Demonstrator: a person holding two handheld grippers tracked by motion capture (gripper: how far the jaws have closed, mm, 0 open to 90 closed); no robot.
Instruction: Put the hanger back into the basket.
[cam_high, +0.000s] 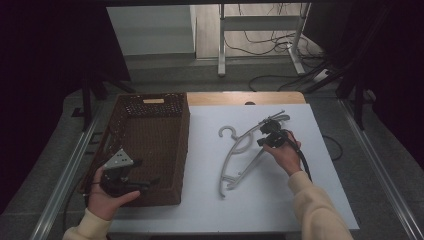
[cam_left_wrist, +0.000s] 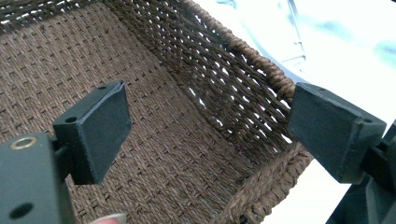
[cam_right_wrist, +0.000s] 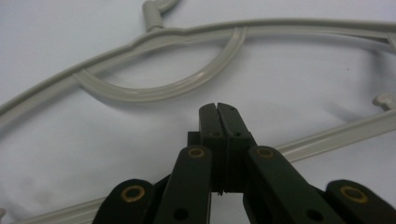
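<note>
white sheeting is covering the desk (cam_high: 280, 200), and the grey hanger (cam_high: 240, 152) is lying flat on it just beside the wicker basket (cam_high: 150, 150). the right hand-held gripper (cam_right_wrist: 218, 108) is sitting over the hanger's lower bar, jaws pressed fully together; whether the bar is pinched, i can't tell. the left hand-held gripper (cam_left_wrist: 205, 126) is hovering wide open over the basket, holding nothing. next, i'd guess, comes lifting the hanger across into the basket.
</note>
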